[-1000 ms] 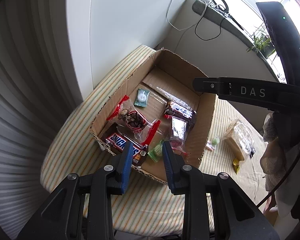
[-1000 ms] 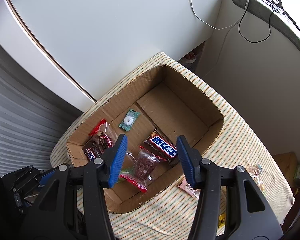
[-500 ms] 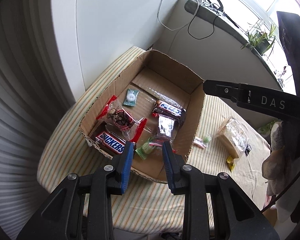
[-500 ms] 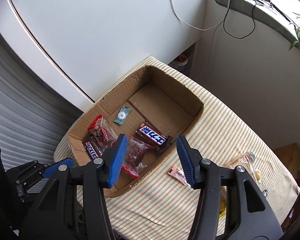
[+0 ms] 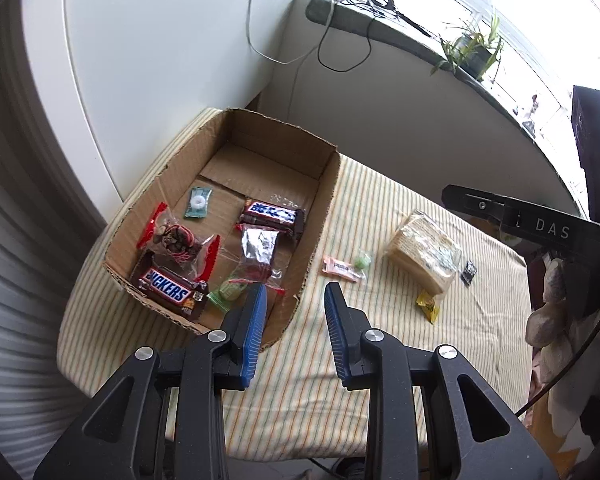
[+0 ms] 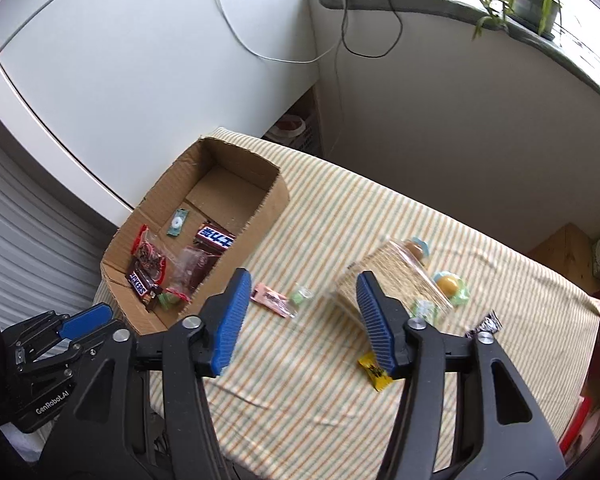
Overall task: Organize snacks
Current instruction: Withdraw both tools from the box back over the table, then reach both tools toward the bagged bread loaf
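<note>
Both your tools hang empty above the striped bench, snacks split between the cardboard box and the cloth.

Your left tool [image 5: 293, 304] is released, its jaws apart over the box's near corner; your right tool [image 6: 300, 296] is opening with nothing between its jaws. Only your left view looks into the cardboard box [image 5: 328, 196] at the bench's left end well enough to read the Snickers bar [image 5: 168, 290] by its near wall. Only your right view shows the orange-and-green sweet [image 6: 452, 286] behind the cracker pack [image 6: 396, 276], which your right jaw partly covers. The pink wrapper [image 6: 270, 298] and small green candy [image 6: 302, 294] lie just outside the box; the yellow packet [image 6: 374, 372] sits nearer you. The cracker pack is blurred, and the dark wrapper [image 6: 486, 324] is too small to make out.
</note>
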{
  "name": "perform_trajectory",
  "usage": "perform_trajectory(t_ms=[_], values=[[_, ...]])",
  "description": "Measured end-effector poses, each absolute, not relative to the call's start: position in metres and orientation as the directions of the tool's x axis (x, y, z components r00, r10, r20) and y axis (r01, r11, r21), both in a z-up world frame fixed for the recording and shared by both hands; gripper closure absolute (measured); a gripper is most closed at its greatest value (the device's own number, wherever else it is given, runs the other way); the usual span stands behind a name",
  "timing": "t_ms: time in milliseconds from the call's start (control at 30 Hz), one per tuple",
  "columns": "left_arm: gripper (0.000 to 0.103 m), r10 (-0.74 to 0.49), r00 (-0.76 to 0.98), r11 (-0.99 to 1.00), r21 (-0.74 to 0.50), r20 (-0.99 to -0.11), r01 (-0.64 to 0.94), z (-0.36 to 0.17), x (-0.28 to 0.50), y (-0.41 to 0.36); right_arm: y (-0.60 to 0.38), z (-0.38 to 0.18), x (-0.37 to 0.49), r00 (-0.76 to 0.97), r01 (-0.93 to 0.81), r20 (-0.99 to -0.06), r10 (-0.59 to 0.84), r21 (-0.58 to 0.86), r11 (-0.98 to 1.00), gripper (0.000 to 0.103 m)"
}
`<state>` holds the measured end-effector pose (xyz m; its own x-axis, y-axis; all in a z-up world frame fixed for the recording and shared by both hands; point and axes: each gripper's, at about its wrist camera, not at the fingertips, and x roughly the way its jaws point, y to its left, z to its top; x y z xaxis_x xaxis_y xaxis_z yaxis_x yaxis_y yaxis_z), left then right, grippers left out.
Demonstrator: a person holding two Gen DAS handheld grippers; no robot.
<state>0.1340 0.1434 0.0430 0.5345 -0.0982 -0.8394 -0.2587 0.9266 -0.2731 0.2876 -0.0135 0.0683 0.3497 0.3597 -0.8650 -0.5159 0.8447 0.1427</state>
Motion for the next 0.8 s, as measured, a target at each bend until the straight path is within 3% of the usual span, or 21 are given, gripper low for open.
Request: perform_trajectory(t_ms=[67,433,667,733,800], values=[[0.075,-0.113,0.524,0.93,-0.276,-0.844,-0.244,0.04,0.133,0.135,-0.035,0.069,0.286,0.383,-0.487,-0.861,0.336,0.122,0.865,0.029],[0.074,-0.179,0.478,0.949,-0.279,-0.86,-0.146,0.016,0.153,0.079,-0.136,0.04,0.283,0.395,-0.387,-0.887,0.24,0.077,0.919,0.029],[0.074,-0.213,0.436,0.951,-0.289,-0.874,-0.114,-0.001,0.171,0.05,-0.175,0.015,0.289,0.368,-0.328,-0.896,0.249,0.126,0.936,0.029],[0.071,-0.217,0.43,0.952,-0.287,-0.876,-0.103,-0.004,0.176,0.042,-0.181,0.013,0.294,0.359,-0.331,-0.893,0.272,0.151,0.931,0.029],[0.061,-0.231,0.43,0.949,-0.3,-0.873,-0.1,-0.007,0.181,0.036,-0.182,0.011,0.301,0.338,-0.349,-0.89,0.305,0.183,0.919,0.029]])
